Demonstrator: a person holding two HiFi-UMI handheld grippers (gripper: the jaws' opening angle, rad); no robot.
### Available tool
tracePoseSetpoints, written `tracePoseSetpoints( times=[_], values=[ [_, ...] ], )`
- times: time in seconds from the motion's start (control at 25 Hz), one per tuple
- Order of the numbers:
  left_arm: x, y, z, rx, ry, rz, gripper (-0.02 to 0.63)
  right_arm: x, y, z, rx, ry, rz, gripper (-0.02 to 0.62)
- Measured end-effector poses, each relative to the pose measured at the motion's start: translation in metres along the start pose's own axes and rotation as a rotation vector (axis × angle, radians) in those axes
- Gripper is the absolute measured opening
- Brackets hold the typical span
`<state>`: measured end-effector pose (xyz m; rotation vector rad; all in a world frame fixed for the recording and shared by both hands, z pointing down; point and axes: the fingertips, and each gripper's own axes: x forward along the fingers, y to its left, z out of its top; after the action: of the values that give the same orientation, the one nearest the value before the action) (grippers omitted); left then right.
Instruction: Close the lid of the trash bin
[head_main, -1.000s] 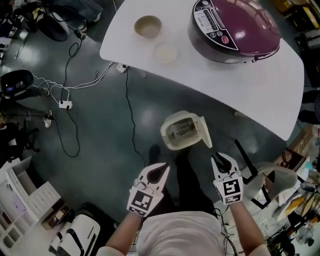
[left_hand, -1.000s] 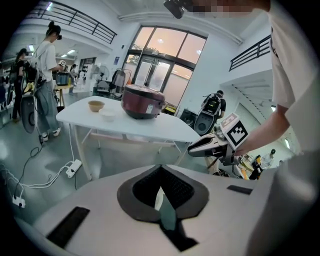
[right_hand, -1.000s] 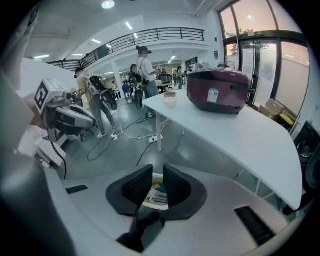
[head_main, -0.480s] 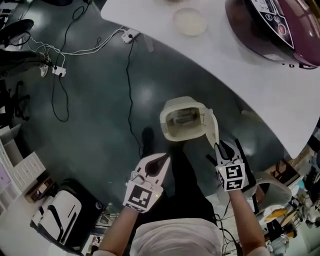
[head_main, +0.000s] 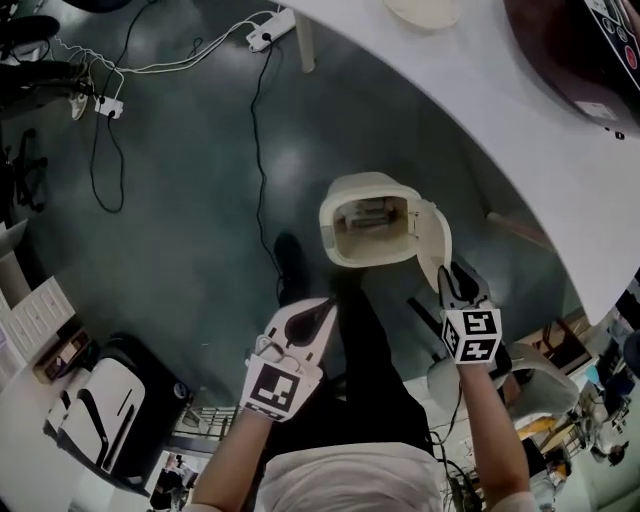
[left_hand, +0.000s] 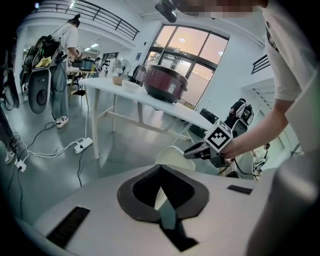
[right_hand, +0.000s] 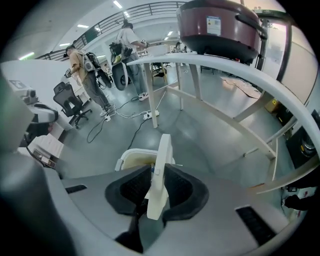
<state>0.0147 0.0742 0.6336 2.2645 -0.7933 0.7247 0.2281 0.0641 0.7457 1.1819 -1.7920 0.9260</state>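
A cream trash bin (head_main: 345, 200) stands open on the dark floor under the white table's edge. Its lid (head_main: 432, 240) is upright on the bin's right side. My right gripper (head_main: 452, 272) reaches the lid's near edge. In the right gripper view the thin lid (right_hand: 164, 150) runs edge-on between the pads of the right gripper (right_hand: 159, 168), which is shut on it, with the bin (right_hand: 131, 159) behind. My left gripper (head_main: 325, 308) hangs shut and empty, short of the bin's front. In the left gripper view the left gripper (left_hand: 161, 172) points at the bin (left_hand: 172, 155), beside the right gripper (left_hand: 192, 152).
The white table (head_main: 500, 120) overhangs the bin at the top right and carries a maroon rice cooker (head_main: 590, 50). A table leg (head_main: 305, 45), a power strip (head_main: 270, 30) and cables lie at the upper left. A person's dark-trousered legs (head_main: 365, 360) stand between the grippers.
The right gripper has moved forward from behind the bin up to the standing lid's edge. The left gripper has kept its place. The head view has tipped down, so the bin looks nearer.
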Motion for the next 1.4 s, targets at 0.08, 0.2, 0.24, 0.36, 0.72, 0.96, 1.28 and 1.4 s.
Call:
tracePoseSetpoints(
  times=[0.08, 0.2, 0.24, 0.36, 0.72, 0.96, 1.28, 1.4],
  values=[
    [0.001, 0.003, -0.006, 0.000, 0.005, 0.000, 0.012, 0.002, 0.001, 0.000, 0.002, -0.003, -0.004, 0.098],
    [0.001, 0.009, -0.012, 0.003, 0.006, 0.002, 0.011, 0.007, 0.008, 0.002, 0.006, -0.014, 0.000, 0.098],
    [0.001, 0.012, -0.014, 0.005, 0.007, 0.003, 0.011, 0.009, 0.012, 0.002, 0.009, -0.015, 0.005, 0.097],
    [-0.002, 0.017, -0.018, -0.003, 0.010, 0.007, 0.011, 0.015, 0.029, 0.001, 0.011, -0.007, 0.023, 0.097],
    [-0.010, 0.037, -0.029, -0.024, 0.011, 0.013, 0.012, 0.035, 0.073, 0.002, 0.024, 0.005, 0.047, 0.097],
    [-0.014, 0.051, -0.049, -0.043, 0.018, 0.010, 0.011, 0.051, 0.100, -0.001, 0.015, 0.014, 0.069, 0.095],
    [-0.005, 0.079, -0.090, -0.067, 0.044, 0.007, 0.011, 0.089, 0.139, -0.010, -0.008, 0.011, 0.103, 0.094],
    [0.002, 0.086, -0.104, -0.067, 0.055, -0.002, 0.011, 0.106, 0.152, -0.014, -0.026, 0.018, 0.116, 0.094]
  ],
)
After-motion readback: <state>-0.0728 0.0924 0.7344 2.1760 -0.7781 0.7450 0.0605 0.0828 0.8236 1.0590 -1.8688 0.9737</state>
